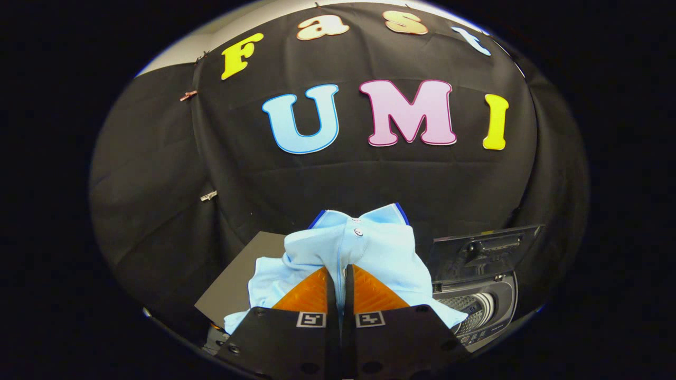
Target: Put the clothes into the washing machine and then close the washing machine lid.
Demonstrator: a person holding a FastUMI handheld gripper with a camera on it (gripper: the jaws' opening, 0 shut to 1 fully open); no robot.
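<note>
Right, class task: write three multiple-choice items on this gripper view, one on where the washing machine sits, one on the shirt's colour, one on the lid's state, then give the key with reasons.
1. Where is the washing machine relative to the gripper?
A. Beside the fingers, lower down
B. Between the fingers
C. Hanging on the booth wall

2. What colour is the shirt?
A. Red
B. Light blue
C. Dark green

3. How does the washing machine lid stand?
A. Shut flat
B. Raised open
C. Taken off

Key: 1 A, the drum opening shows beside the fingers and below them. 2 B, pale blue cloth with a white button. 3 B, the lid stands up behind the uncovered drum. The fingers are closed on a fold of the shirt.
</note>
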